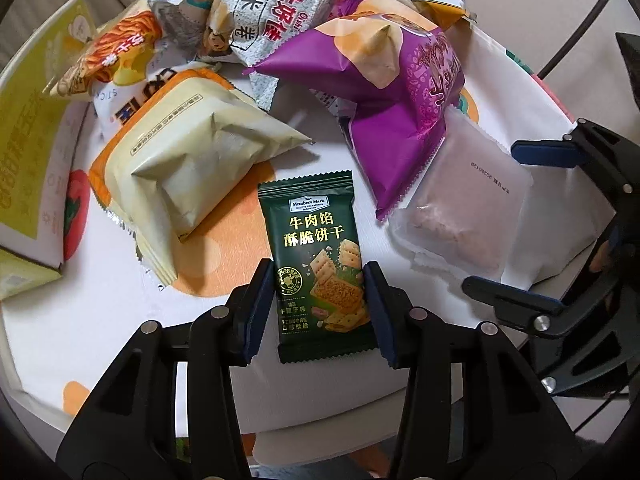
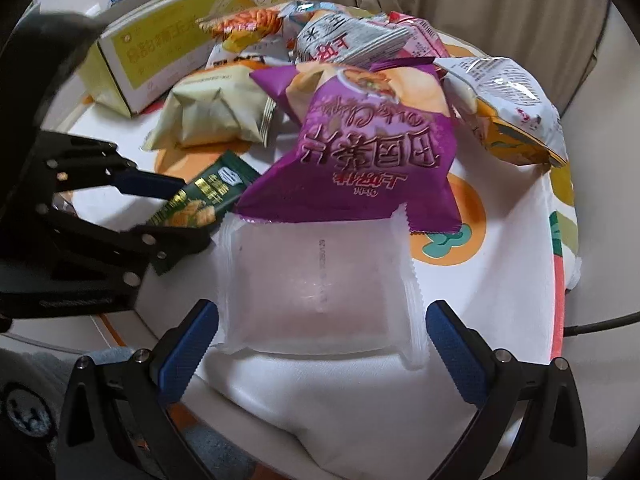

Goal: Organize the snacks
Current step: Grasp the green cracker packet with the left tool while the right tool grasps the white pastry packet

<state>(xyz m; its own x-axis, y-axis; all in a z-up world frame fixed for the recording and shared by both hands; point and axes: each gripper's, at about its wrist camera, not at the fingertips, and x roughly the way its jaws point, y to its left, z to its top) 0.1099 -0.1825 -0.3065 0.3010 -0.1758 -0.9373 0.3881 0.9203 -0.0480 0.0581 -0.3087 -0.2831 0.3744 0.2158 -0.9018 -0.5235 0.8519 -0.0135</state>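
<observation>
Looking down my left gripper (image 1: 320, 300), I find both blue pads pressed against the long edges of a dark green beef cracker packet (image 1: 318, 268), which lies flat on the fruit-print tablecloth (image 1: 120, 340) at the 6 o'clock side of the snack heap. My right gripper (image 2: 320, 348) stands wide open, one pad on either side of a frosted translucent pouch (image 2: 316, 280) with a pinkish filling, neither pad touching it. That pouch lies at 3 o'clock from the green packet, its far edge tucked under a purple chip bag (image 1: 384, 92). At 10 o'clock from the green packet rests a cream and orange pillow pack (image 1: 188, 168); beyond it, toward 12 o'clock, a grey corn-roll packet (image 1: 276, 12) and an orange noodle-print bag (image 1: 116, 52) are piled together. A yellow-green carton (image 1: 32, 148) stands at the 9 o'clock edge.
</observation>
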